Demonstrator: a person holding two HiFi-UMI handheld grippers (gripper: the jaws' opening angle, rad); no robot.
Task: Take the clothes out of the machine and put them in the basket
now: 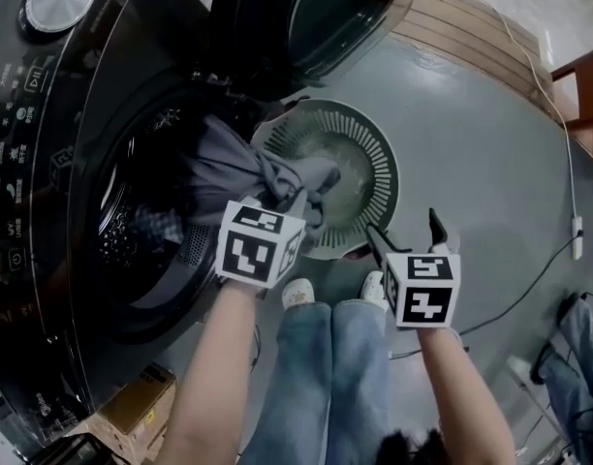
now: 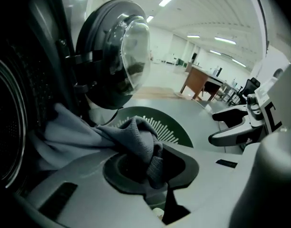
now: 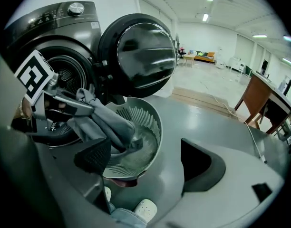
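My left gripper is clenched tight on a grey cloth. A thick bunch of the cloth sits squeezed between its two pads. The green basket is round, with thin slits all around its wall, and it sits on the grey floor. The washing machine is just beside the basket, and its round door stands open right by the basket's far rim. One end of the grey cloth is inside the dark hole of the machine. The rest stretches out from there to the basket. In the right gripper view, the loose end hangs down from my left gripper into the basket's bowl. I cannot tell if it rests on the bottom. My left gripper is above the basket's rim on the machine side. My right gripper is near the basket's other side, close to the rim. Its jaws stand wide apart and it holds nothing. My legs in blue jeans are just beside the basket, and my white shoes nearly touch its near edge. A thin white cable lies on the floor, well apart from the basket.
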